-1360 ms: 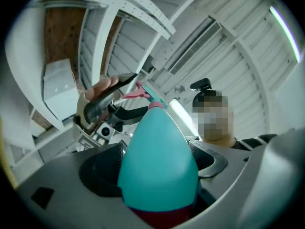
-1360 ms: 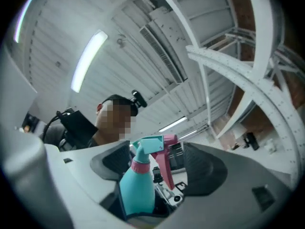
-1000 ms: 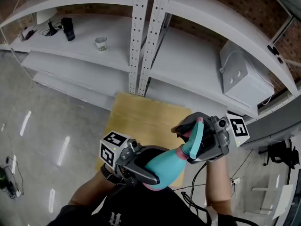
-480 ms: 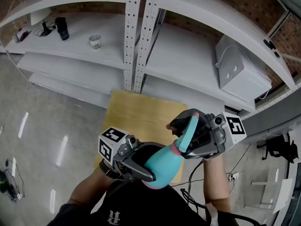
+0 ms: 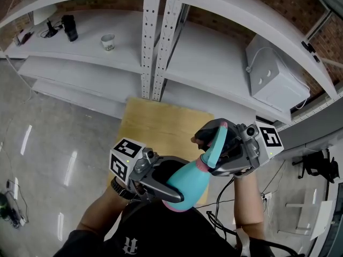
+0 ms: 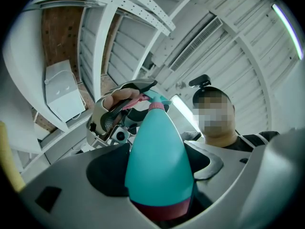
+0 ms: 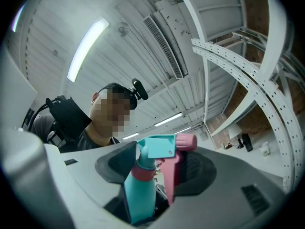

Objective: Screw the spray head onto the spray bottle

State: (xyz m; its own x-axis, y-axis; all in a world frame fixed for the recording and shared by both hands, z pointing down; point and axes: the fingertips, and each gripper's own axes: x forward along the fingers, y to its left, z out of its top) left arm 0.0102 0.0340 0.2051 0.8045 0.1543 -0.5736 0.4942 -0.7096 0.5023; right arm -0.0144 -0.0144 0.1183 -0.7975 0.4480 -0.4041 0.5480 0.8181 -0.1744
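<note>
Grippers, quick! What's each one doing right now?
Left gripper: its fingers have just been closing and now hold the teal spray bottle.
Right gripper: closed on the spray head.

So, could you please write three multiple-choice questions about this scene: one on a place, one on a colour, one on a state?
1. Where does the cup stand?
A on the floor; B on the shelf; C on the wooden board.
2. What colour is the body of the spray bottle?
A yellow; B white; C teal.
3. In what state is the spray head?
A mounted on the bottle's neck; B lying loose on the shelf; C lying loose beside the cup.

Answers:
1 B: the cup stands on the shelf at the head view's upper left.
2 C: the body is teal in every view.
3 A: the head sits on top of the bottle's neck.
</note>
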